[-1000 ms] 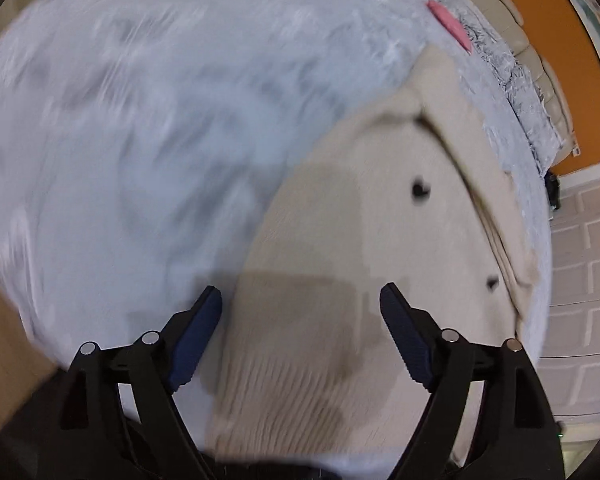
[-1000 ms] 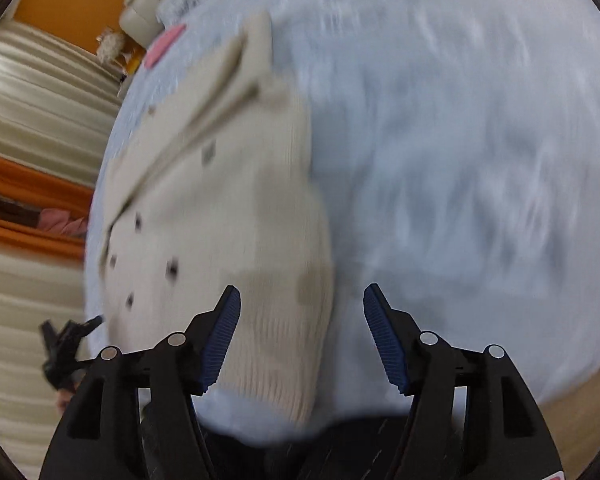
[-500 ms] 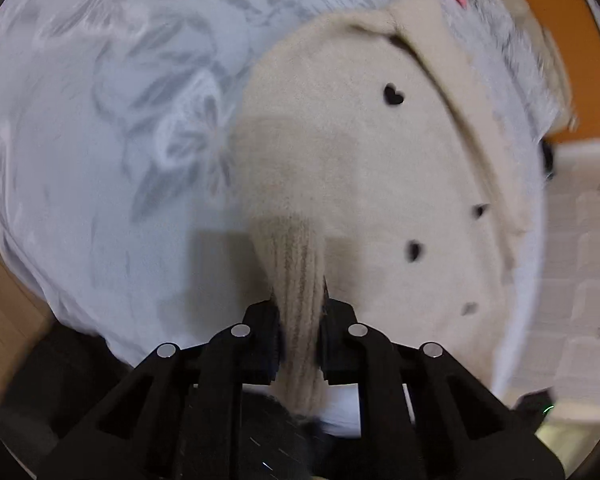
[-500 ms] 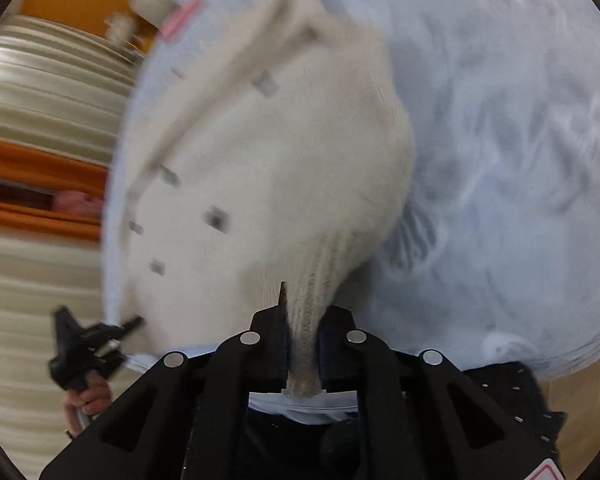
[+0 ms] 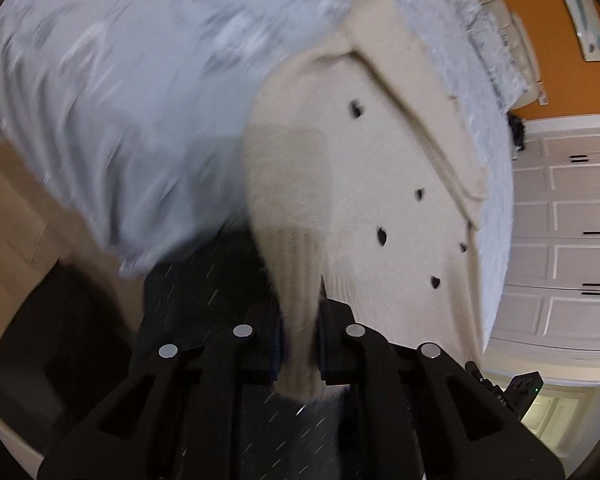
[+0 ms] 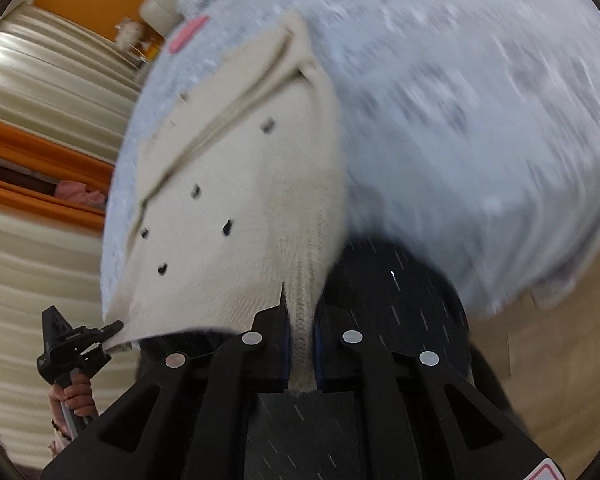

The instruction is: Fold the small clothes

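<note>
I am holding the cream sweater [image 5: 340, 184] by its ribbed hem with both claws. The left gripper [image 5: 300, 344] is clenched on the hem at lower centre of its frame; the right gripper [image 6: 300, 348] is clenched on the opposite hem corner. The sweater is lying across the grey bedspread [image 5: 140, 80], centre to upper right in the left view, its near edge lifted off the bed. Judgement: the knit is soft, light and stretchy, so it is likely to sag between grips. The ribbed band is giving the firmest hold.
</note>
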The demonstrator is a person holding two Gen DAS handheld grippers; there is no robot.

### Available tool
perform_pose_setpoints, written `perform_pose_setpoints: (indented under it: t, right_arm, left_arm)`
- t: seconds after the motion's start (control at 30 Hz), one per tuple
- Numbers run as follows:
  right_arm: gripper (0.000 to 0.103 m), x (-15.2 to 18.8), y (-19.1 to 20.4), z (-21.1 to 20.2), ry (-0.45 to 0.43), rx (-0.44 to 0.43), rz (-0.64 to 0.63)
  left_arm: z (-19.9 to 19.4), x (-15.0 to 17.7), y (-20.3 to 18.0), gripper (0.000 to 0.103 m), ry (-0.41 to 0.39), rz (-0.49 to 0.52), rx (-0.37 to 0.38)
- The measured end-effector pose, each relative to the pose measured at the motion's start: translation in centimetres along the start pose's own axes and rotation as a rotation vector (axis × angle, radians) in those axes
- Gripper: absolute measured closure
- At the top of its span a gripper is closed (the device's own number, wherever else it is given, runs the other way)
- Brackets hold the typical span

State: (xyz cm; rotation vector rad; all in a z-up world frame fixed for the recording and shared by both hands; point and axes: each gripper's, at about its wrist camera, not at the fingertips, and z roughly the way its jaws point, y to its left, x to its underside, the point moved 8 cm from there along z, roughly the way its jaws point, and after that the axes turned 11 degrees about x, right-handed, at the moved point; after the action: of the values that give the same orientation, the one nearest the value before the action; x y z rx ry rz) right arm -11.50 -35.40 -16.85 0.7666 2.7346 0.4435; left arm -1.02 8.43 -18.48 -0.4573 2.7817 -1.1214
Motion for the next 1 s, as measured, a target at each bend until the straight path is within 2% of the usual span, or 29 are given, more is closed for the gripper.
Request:
perform_pose_setpoints:
  t: [0.1,0.2,0.27,0.3,0.33,0.37,0.43,0.53,0.63,0.7,0.77,0.8,0.87,0.9,0.93,0.97,1.0]
  right_arm:
    - [0.096,2.3,-0.4,-0.1,0.03,-0.001,0.004]
    - [0.096,2.6,-0.5,0.0,0.033,-0.004,-0.011]
    - [0.093,1.8,0.3,0.6,0.035,-0.013,-0.009]
    - [0.087,1.5,0.8,0.9,0.036,-0.015,-0.002]
    - [0.087,1.7,0.8,0.9,0.036,-0.015,0.006]
    - [0.084,1.6,1.1,1.0,0.033,-0.008,0.01]
    - [0.079,1.5,1.3,0.8,0.022,-0.001,0.001]
    - [0.073,1.6,1.5,0.8,0.01,0.005,-0.015]
    - [0.063,1.5,1.7,0.6,0.004,-0.02,0.008]
    - [0.053,1.5,2.2,0.6,0.001,-0.023,0.008]
    - [0.05,1.3,2.6,0.7,-0.011,-0.011,-0.004]
    - [0.05,1.2,2.8,0.9,-0.018,0.0,-0.013]
    - [0.05,0.8,2.9,1.2,-0.03,0.009,-0.017]
    - [0.061,0.7,2.9,1.3,-0.031,0.012,-0.016]
    - [0.074,0.5,2.8,1.4,-0.035,0.018,-0.015]
    - [0.093,0.4,2.7,1.6,-0.017,0.015,-0.016]
    - [0.094,0.4,2.6,1.7,-0.01,0.01,-0.006]
  left_arm:
    - [-0.9,2.2,1.6,0.097,0.023,-0.018,-0.03]
    - [-1.5,2.0,2.3,0.097,0.016,-0.026,-0.033]
    - [-1.5,1.4,2.3,0.09,-0.001,-0.052,-0.017]
    - [-1.4,1.1,2.1,0.087,-0.004,-0.066,-0.005]
    - [-0.7,1.4,1.7,0.075,-0.009,-0.074,-0.001]
    - [-0.3,1.1,1.4,0.052,-0.024,-0.075,-0.007]
    - [0.0,1.0,1.0,0.034,-0.049,-0.067,-0.034]
    - [1.0,0.9,0.7,0.033,-0.049,-0.058,-0.035]
    - [2.0,0.9,1.0,0.033,-0.048,-0.103,-0.032]
    - [2.0,0.9,1.0,0.033,-0.061,-0.089,-0.045]
    - [2.0,0.9,0.7,0.035,-0.065,-0.072,-0.054]
    - [2.0,0.9,0.6,0.038,-0.072,-0.063,-0.053]
    - [1.8,0.9,0.4,0.055,-0.082,-0.044,-0.062]
    - [1.6,0.9,0.4,0.06,-0.083,-0.035,-0.062]
    - [1.5,1.0,0.3,0.071,-0.082,-0.031,-0.057]
    - [1.3,1.0,0.3,0.08,-0.08,-0.031,-0.053]
    - [1.2,1.0,0.3,0.084,-0.08,-0.032,-0.046]
